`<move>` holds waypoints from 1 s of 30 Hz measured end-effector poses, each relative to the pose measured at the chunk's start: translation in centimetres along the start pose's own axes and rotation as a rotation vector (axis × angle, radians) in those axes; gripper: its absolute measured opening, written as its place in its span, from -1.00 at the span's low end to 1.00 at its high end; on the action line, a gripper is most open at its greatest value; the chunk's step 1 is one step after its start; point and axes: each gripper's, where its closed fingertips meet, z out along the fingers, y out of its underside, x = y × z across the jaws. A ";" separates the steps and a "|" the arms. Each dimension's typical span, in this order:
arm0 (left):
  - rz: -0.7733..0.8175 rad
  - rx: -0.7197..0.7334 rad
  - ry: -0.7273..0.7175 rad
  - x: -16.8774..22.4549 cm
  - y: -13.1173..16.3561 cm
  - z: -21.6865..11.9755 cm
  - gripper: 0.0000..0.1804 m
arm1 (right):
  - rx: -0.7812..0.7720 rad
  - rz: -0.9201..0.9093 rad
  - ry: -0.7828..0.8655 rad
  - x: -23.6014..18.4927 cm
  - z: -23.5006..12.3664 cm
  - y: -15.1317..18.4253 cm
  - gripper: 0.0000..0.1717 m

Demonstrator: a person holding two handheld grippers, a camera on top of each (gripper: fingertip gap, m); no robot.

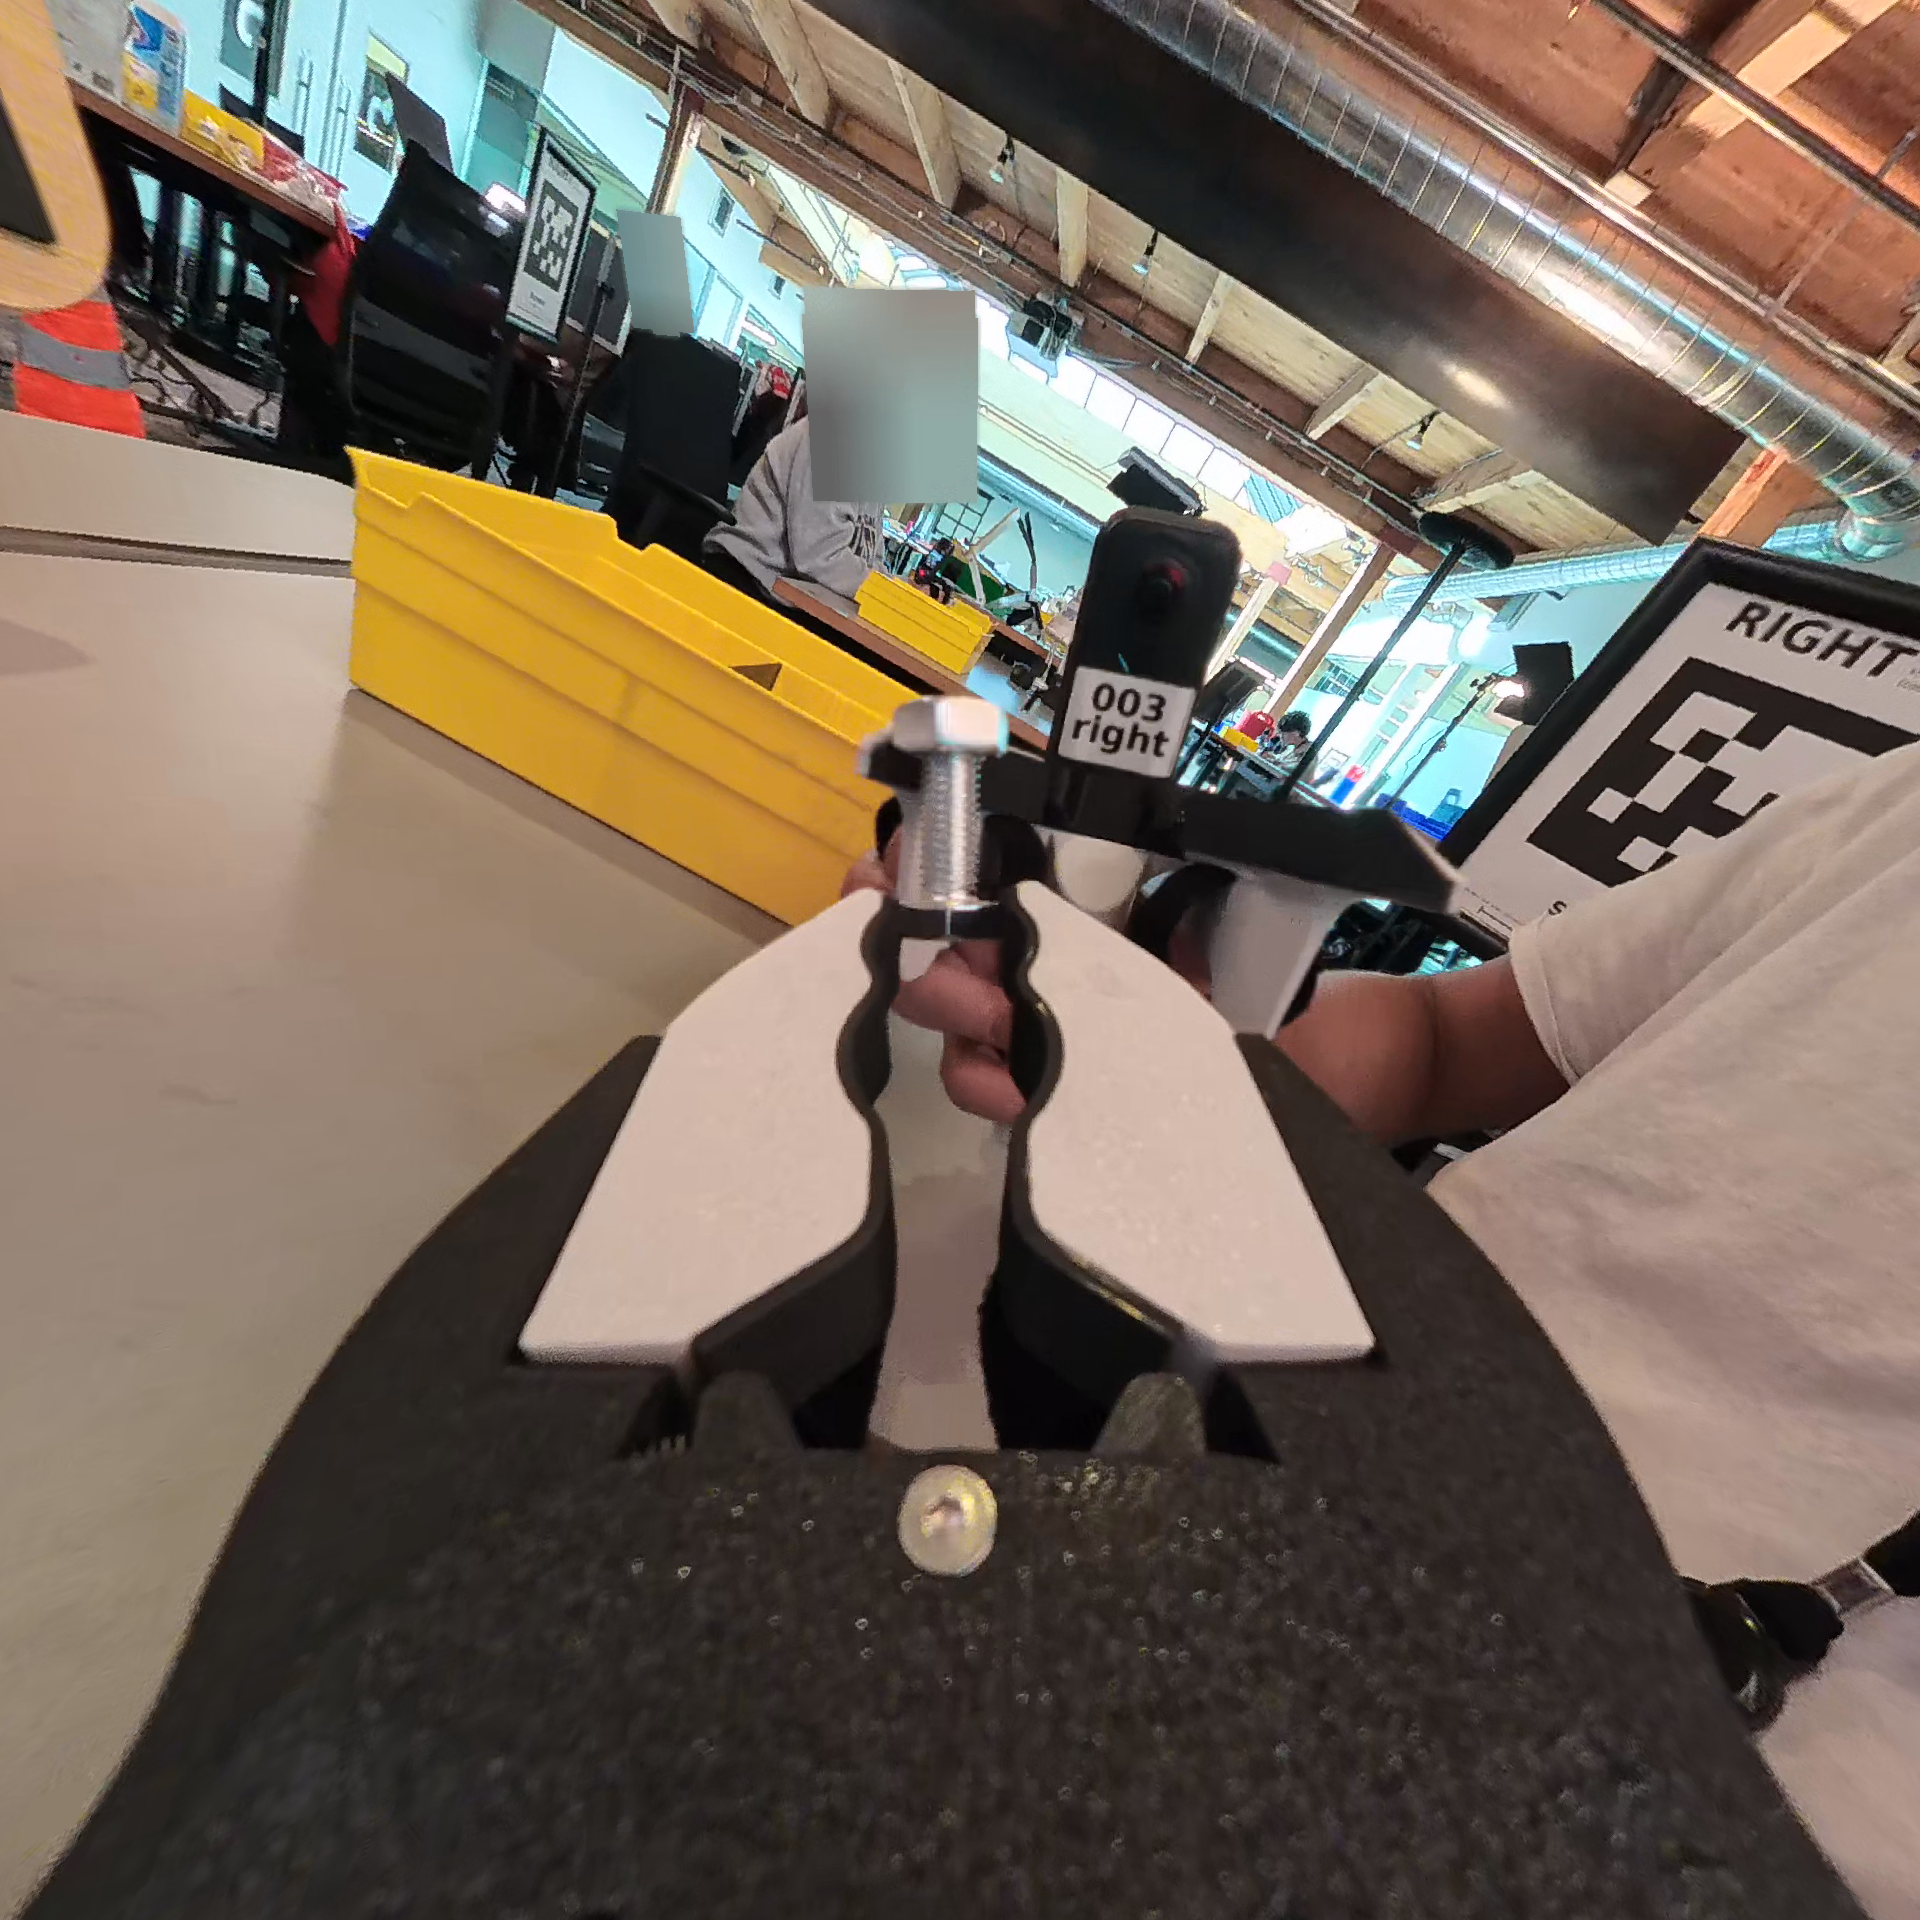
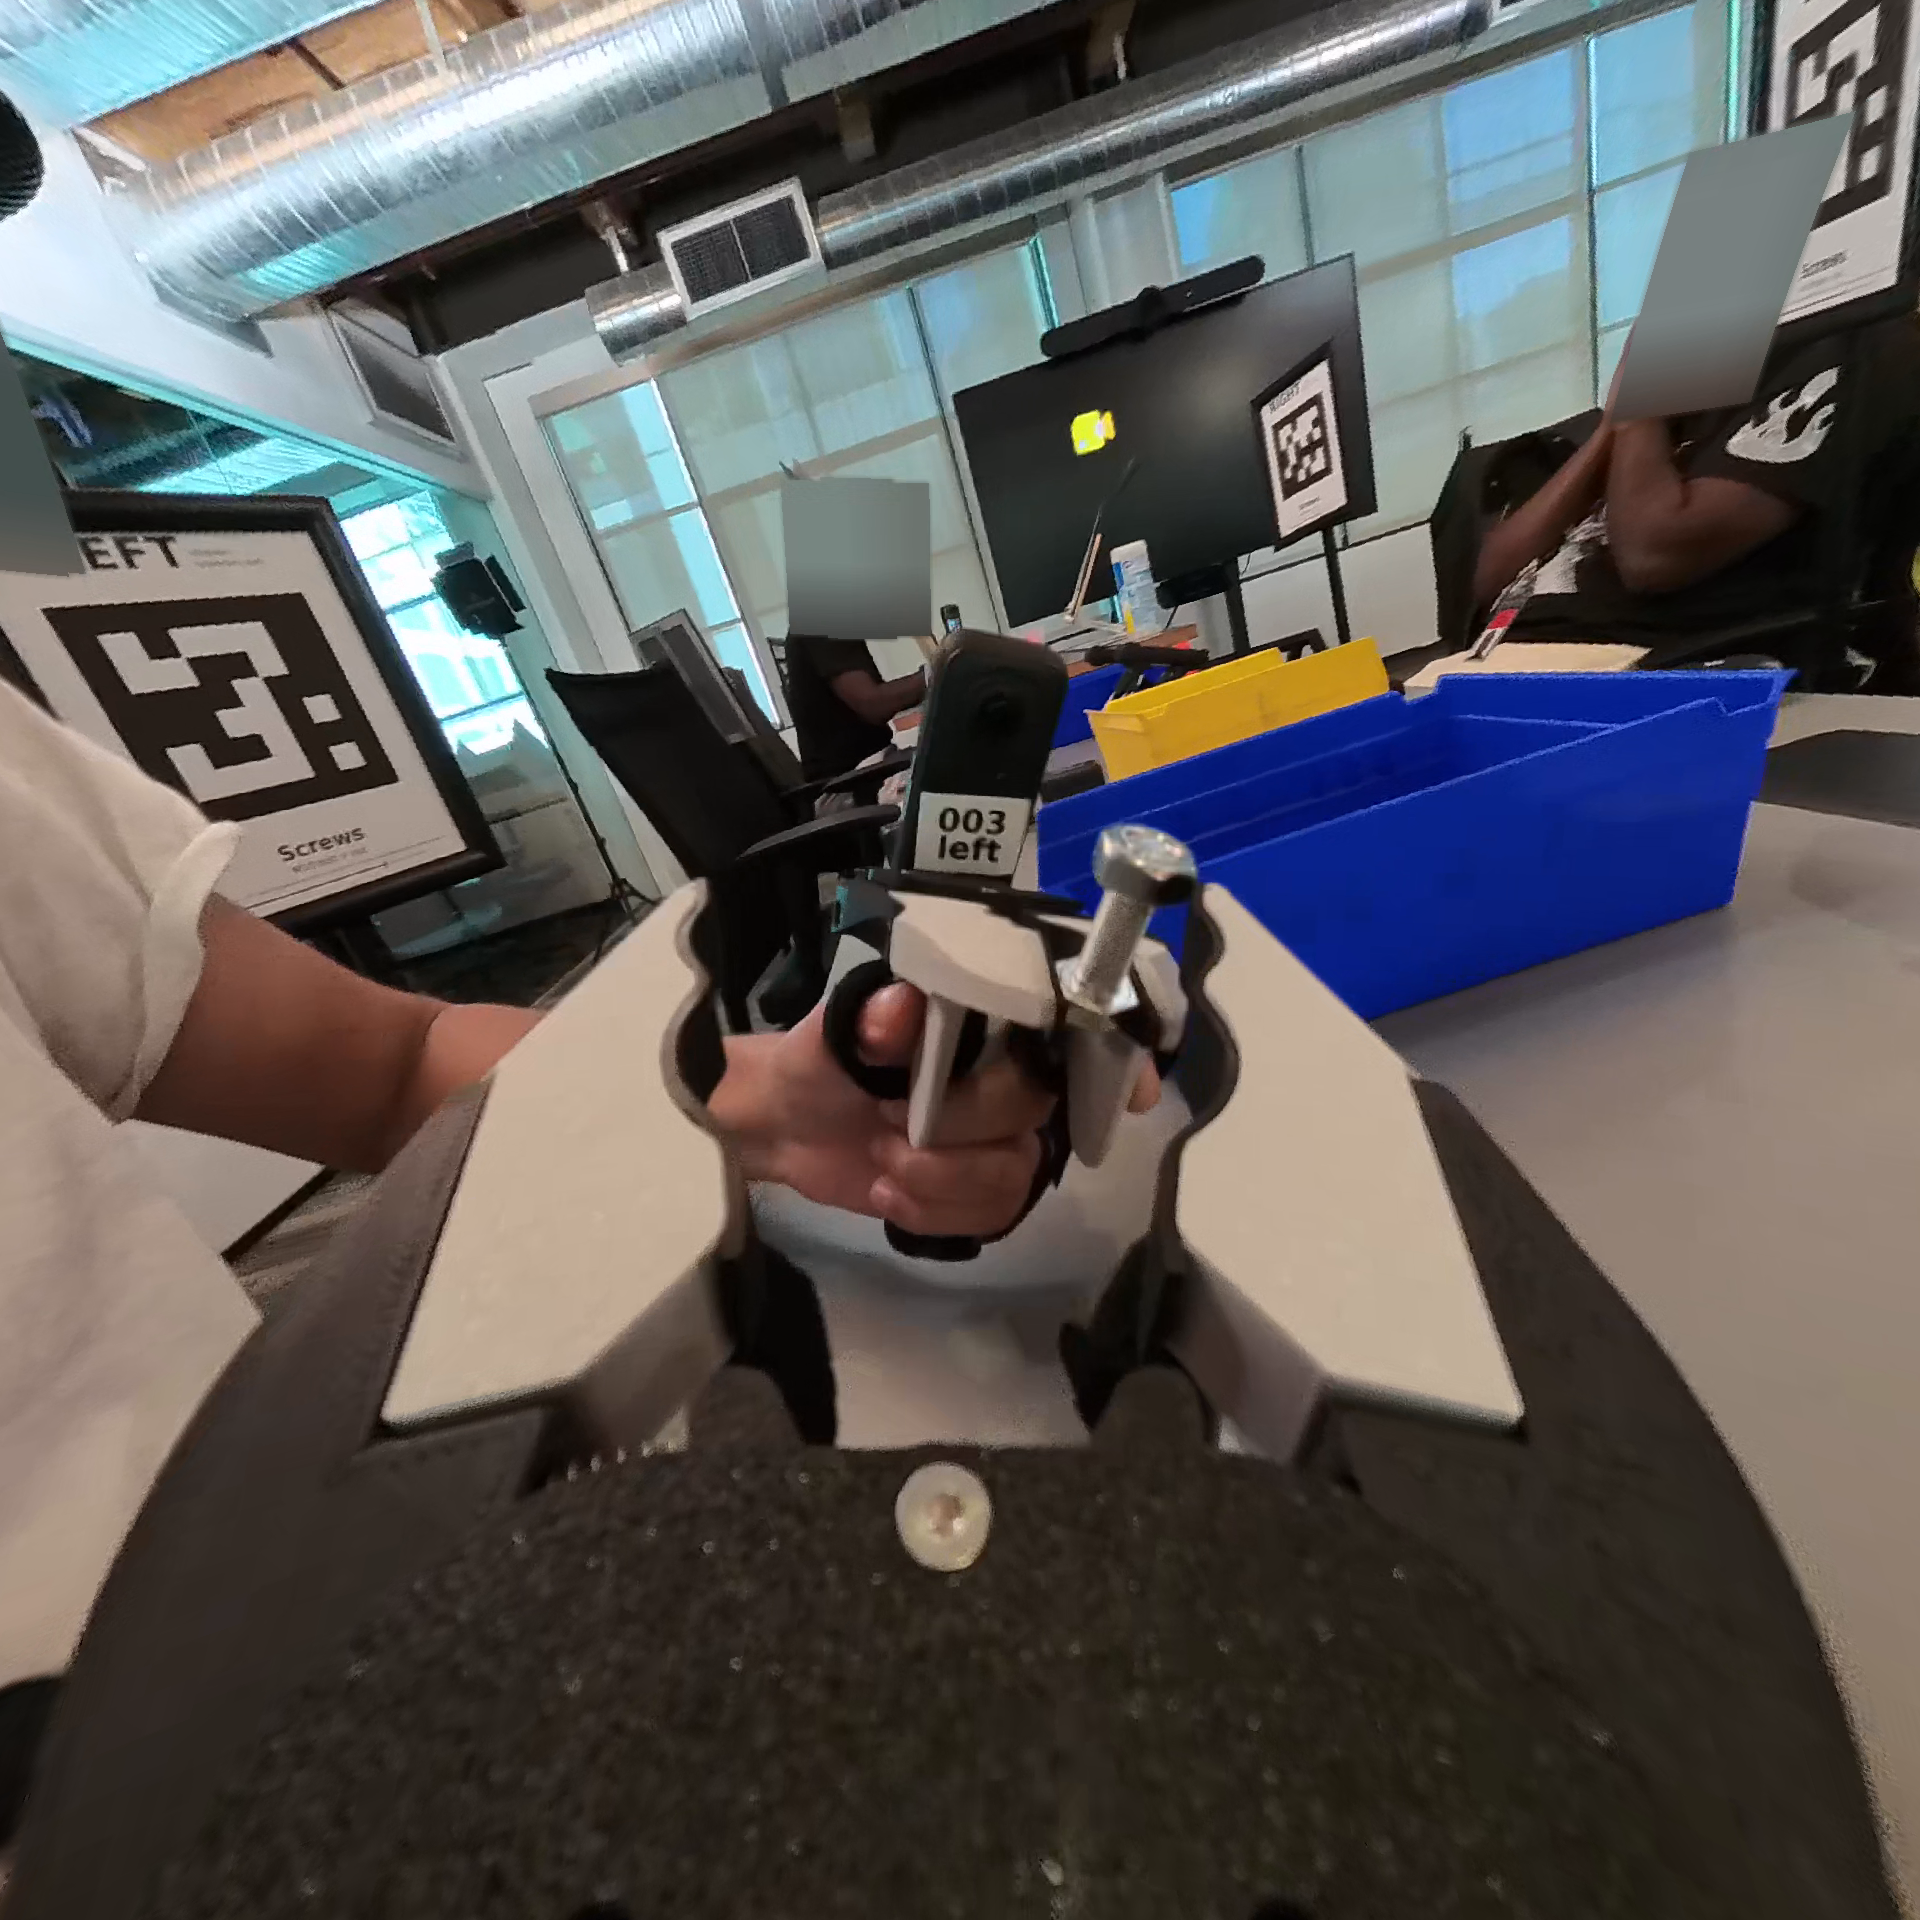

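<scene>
While the left gripper point(image 1: 948, 920) pinched the threaded end of a silver hex-head bolt point(image 1: 940, 805) between its black fingertips, the bolt stood nearly upright above them, its shank finely threaded and bright, its six-sided head uppermost. The right gripper point(image 2: 956, 935) was spread wide and bare, its jaws facing the bolt point(image 2: 1127, 920). A yellow bin point(image 1: 582, 665) and a blue bin point(image 2: 1455, 831) sat on the grey table point(image 1: 208, 935).

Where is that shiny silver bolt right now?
The bolt stands head-up, pinched at its lower end by the left gripper, above the table; the right gripper faces it, open, with the yellow bin behind.
</scene>
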 end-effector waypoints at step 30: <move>0.041 -0.019 -0.035 -0.3 0.1 -0.2 -0.80 | -0.005 -0.013 0.023 0.1 -0.3 -0.8 0.00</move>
